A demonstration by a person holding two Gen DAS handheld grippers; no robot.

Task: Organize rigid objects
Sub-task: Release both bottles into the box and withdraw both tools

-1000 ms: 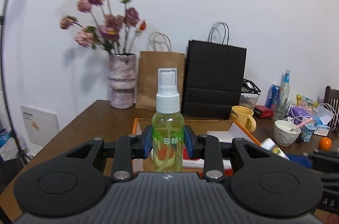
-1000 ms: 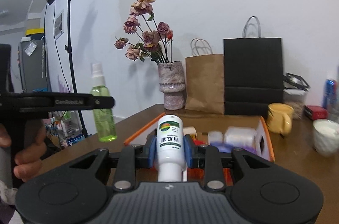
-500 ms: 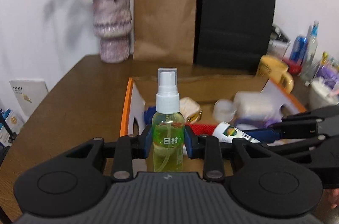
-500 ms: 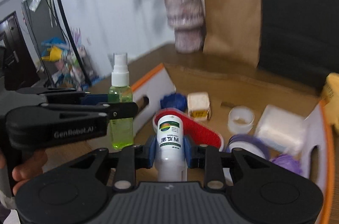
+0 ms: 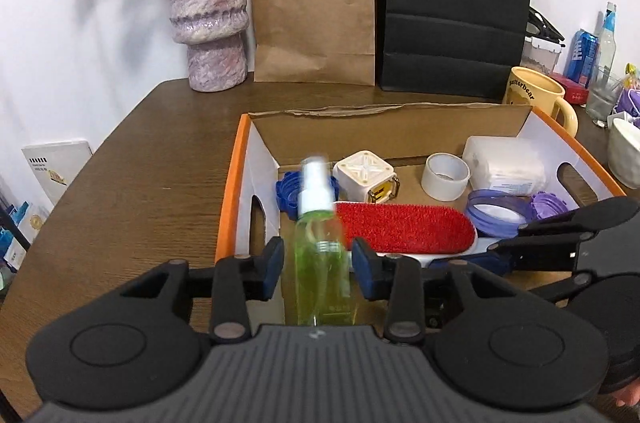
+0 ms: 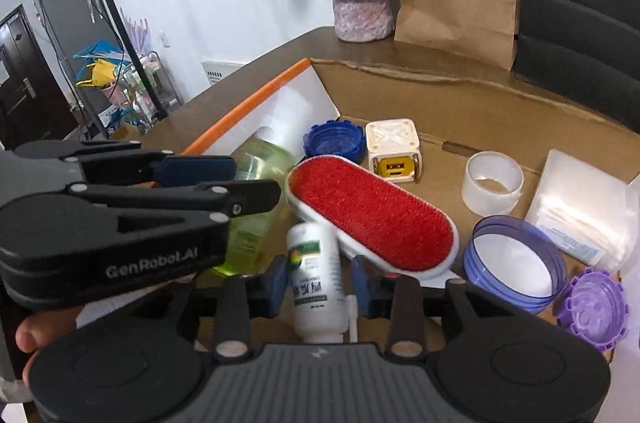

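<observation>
Left gripper (image 5: 319, 265) jaws spread wide; green spray bottle (image 5: 320, 259) sits between them, blurred, clear of both pads, over the near-left corner of the orange-rimmed cardboard box (image 5: 232, 199). Right gripper (image 6: 319, 285) jaws likewise parted, gaps either side of the white pill bottle (image 6: 316, 283), which tilts beside the red lint brush (image 6: 372, 219) inside the box.

White wall (image 5: 100, 23), brown wooden table (image 5: 140, 183), dark door (image 6: 24, 75).
</observation>
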